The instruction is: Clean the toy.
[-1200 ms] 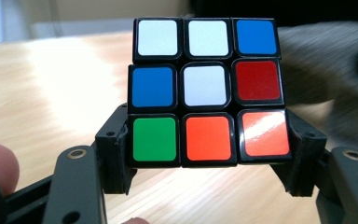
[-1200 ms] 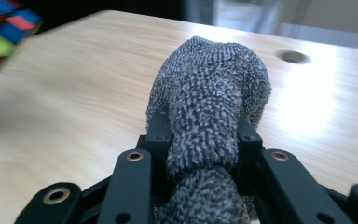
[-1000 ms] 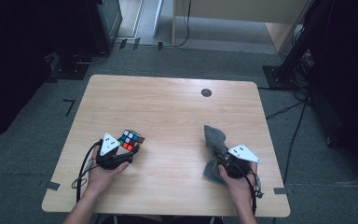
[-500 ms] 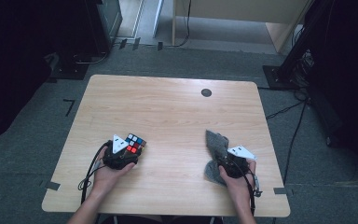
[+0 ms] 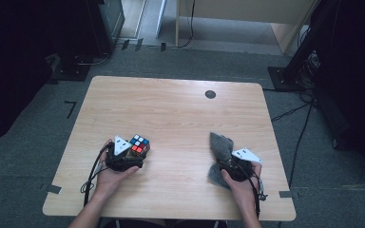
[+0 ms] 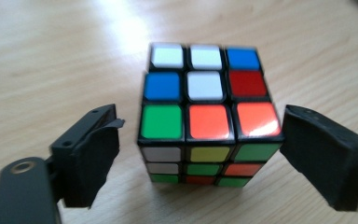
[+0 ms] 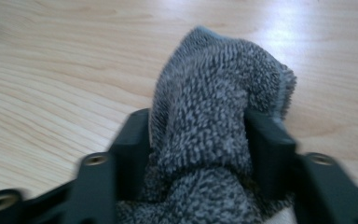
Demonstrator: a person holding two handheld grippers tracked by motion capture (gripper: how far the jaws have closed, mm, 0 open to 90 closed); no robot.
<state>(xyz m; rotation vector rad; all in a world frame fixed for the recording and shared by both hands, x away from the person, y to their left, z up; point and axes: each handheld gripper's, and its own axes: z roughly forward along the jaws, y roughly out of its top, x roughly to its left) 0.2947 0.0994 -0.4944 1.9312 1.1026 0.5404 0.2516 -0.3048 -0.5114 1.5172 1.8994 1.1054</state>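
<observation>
Rubik's cube (image 6: pixel 209 126) sits between the jaws of my left gripper (image 6: pixel 200 154), which have just been opening: one pad stands clear of it with wood showing between, the other lies right at its corner. It rests on the wooden table (image 5: pixel 171 104), well apart from the grey terry cloth (image 7: pixel 214 135). My right gripper (image 7: pixel 198 154), jaws also just opening, has that cloth bunched between them and filling the gap. The risk I see: pulling the left gripper away crookedly could let that near pad drag the cube aside, and the cloth's loops may snag my right pads and lift with them.
</observation>
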